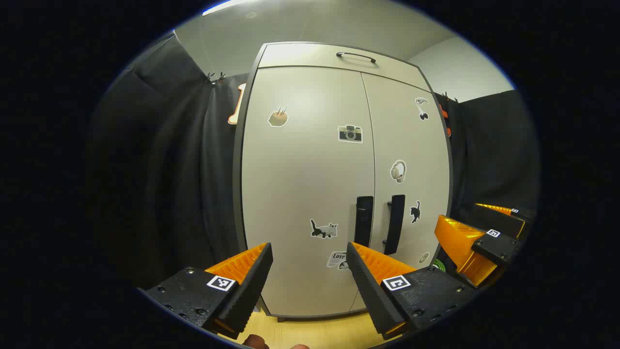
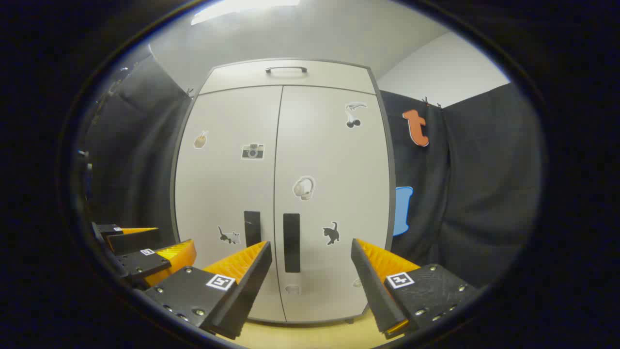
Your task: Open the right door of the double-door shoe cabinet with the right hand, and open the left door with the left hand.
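Left gripper view: shoe cabinet (image 1: pixel 310 194) stands centre frame, both doors closed. The left door (image 1: pixel 300 184) and right door (image 1: pixel 411 160) meet at a seam just right of centre. The left handle (image 1: pixel 364 220) and right handle (image 1: pixel 395 224) sit side by side at about 5 o'clock from centre. The left gripper (image 1: pixel 309 252) is spread wide, holding nothing, well apart from the cabinet. The right gripper (image 1: pixel 479 232) appears at 4 o'clock, fingers apart.

Right gripper view: cabinet (image 2: pixel 286 194) centred, doors shut. Right handle (image 2: pixel 291 242) at 6 o'clock, left handle (image 2: pixel 252 229) beside it. Right gripper (image 2: pixel 310 252) gapes, empty. Left gripper (image 2: pixel 145 242) at 8 o'clock.
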{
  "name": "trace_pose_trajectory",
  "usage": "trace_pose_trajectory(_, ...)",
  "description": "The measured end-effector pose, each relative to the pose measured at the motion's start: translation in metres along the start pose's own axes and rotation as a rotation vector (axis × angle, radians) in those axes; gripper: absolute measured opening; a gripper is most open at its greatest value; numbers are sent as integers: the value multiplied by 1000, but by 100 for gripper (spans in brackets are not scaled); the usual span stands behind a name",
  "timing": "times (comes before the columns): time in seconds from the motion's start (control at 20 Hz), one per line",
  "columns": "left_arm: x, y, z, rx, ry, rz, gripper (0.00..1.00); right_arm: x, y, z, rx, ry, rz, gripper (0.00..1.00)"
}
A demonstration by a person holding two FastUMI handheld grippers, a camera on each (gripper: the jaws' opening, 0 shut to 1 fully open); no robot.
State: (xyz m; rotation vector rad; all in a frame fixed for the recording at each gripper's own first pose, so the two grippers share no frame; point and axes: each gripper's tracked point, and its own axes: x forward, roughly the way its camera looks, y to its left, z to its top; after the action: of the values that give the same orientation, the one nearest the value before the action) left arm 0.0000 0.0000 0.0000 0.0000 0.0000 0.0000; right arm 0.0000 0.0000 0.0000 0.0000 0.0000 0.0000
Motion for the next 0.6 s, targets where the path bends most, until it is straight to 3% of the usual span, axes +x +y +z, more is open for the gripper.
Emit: trace_pose_trajectory(0.6, 2, 15, -5, 2, 15, 36, 95, 10, 11, -12, -4, 25, 23, 97)
